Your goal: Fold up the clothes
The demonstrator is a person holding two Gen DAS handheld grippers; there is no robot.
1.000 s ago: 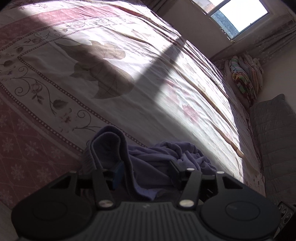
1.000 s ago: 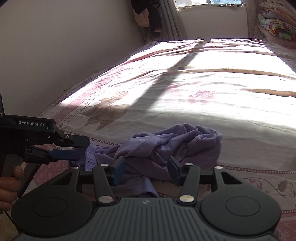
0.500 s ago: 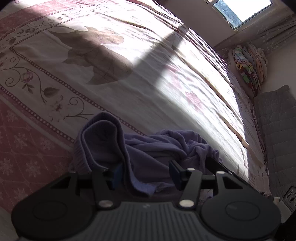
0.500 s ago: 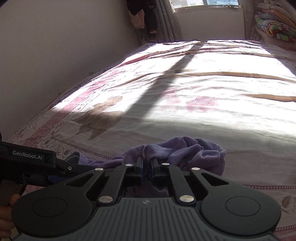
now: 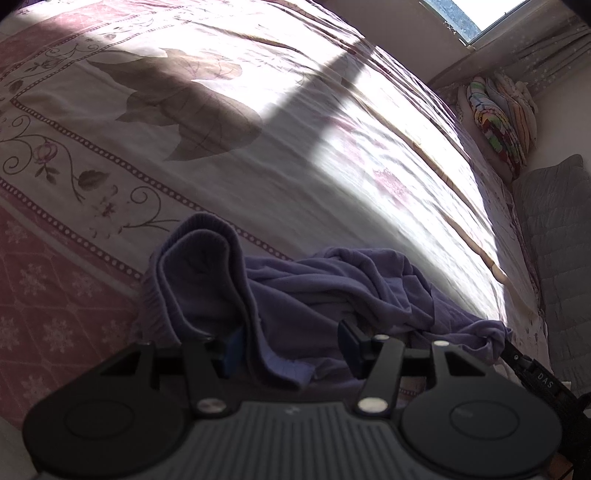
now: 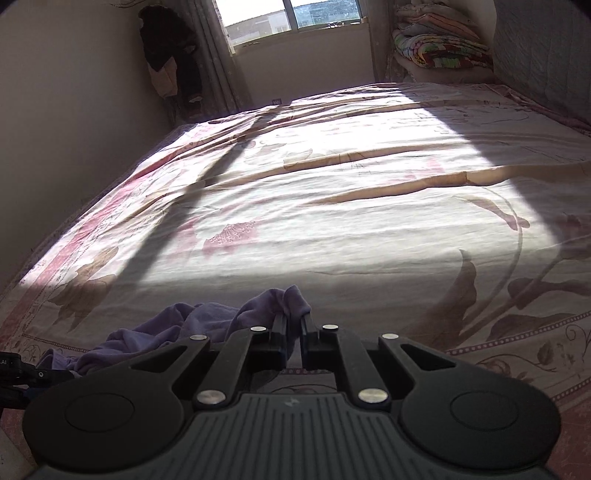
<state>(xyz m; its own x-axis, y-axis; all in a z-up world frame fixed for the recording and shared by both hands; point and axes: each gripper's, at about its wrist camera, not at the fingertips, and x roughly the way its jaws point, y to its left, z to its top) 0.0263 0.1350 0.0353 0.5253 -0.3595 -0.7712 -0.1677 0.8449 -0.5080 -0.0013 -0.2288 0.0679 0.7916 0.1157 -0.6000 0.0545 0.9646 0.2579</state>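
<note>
A crumpled purple garment (image 5: 332, 288) lies on the flowered bed sheet (image 5: 258, 166) near the bed's front edge. My left gripper (image 5: 290, 343) stands open over its left part. A ribbed fold of the cloth hangs between the fingers, which do not squeeze it. My right gripper (image 6: 294, 325) is shut on a bunched edge of the garment (image 6: 207, 321) and holds it just above the sheet (image 6: 332, 221). In the left wrist view the right gripper (image 5: 517, 358) shows at the lower right, with the cloth drawn out toward it.
Folded colourful blankets (image 6: 439, 48) are stacked at the far right corner beside a grey quilted pad (image 5: 554, 229). A wall (image 6: 55, 129) runs along the bed's left side, with dark clothes (image 6: 170, 55) hanging by the window (image 6: 291, 14). Sunlight covers the middle of the bed.
My right gripper has shut on the garment's edge and moved right with it, drawing the cloth out. The left gripper has stayed over the garment's left part, still open.
</note>
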